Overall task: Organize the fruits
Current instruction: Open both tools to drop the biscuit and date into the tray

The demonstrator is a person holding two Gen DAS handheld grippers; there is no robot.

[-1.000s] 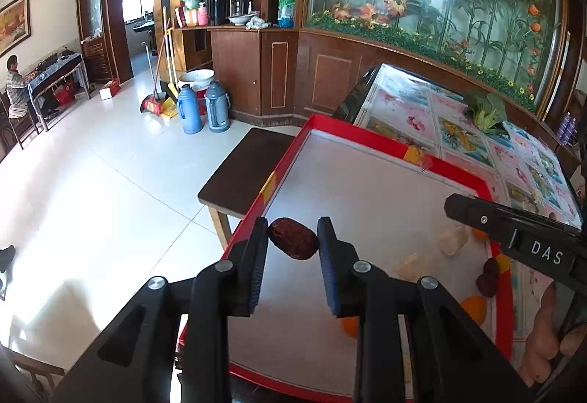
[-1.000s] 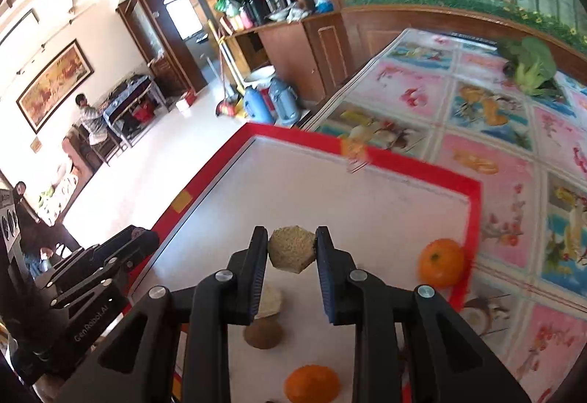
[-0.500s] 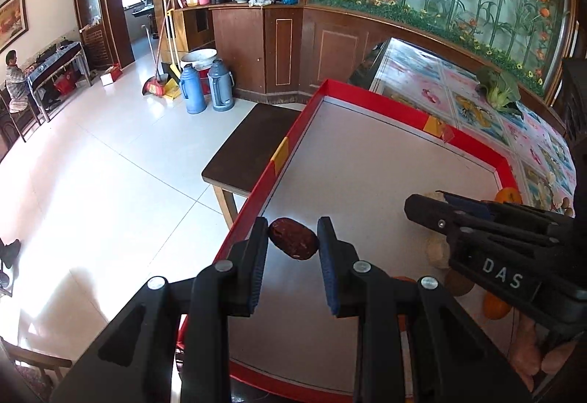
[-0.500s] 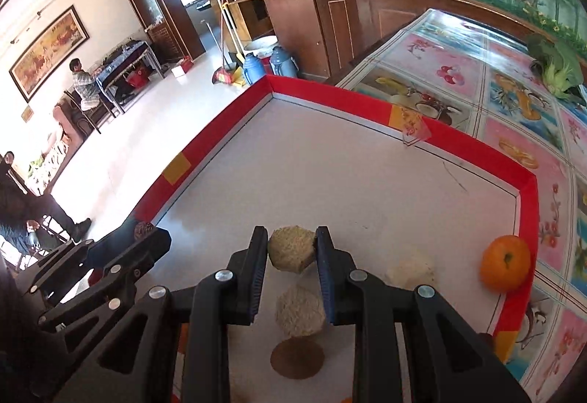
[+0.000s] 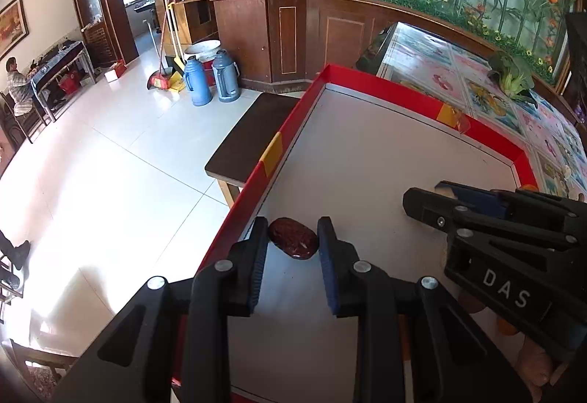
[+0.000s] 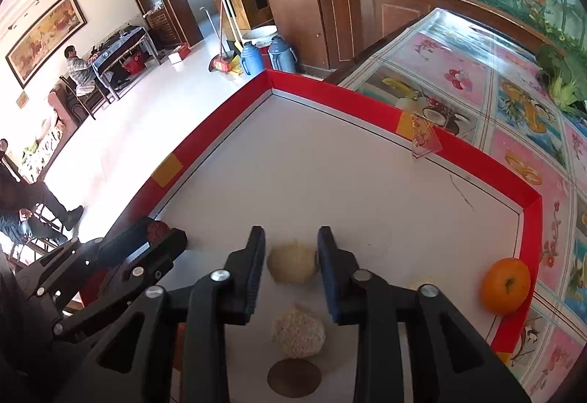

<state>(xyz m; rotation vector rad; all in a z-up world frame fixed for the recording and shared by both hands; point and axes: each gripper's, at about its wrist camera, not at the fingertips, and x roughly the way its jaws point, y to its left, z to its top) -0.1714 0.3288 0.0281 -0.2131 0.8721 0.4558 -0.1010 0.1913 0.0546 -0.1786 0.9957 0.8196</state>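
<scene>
Dark red wrinkled date (image 5: pixel 292 238); pale rough-skinned round fruit (image 6: pixel 292 263).

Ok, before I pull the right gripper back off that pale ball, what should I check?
1. Right gripper clear of the pale ball: ok. Its jaws are opening, and a gap shows on each side.
2. Pale ball set down on the tray: ok. It appears to rest there, in line with a second pale ball nearer the camera.
3. Left gripper holding the dark red fruit: ok. Both pads press on it.
4. Bare tray floor below the left gripper: ok.
5. Room between the two grippers: not ok. They sit close, so withdraw straight back.
</scene>
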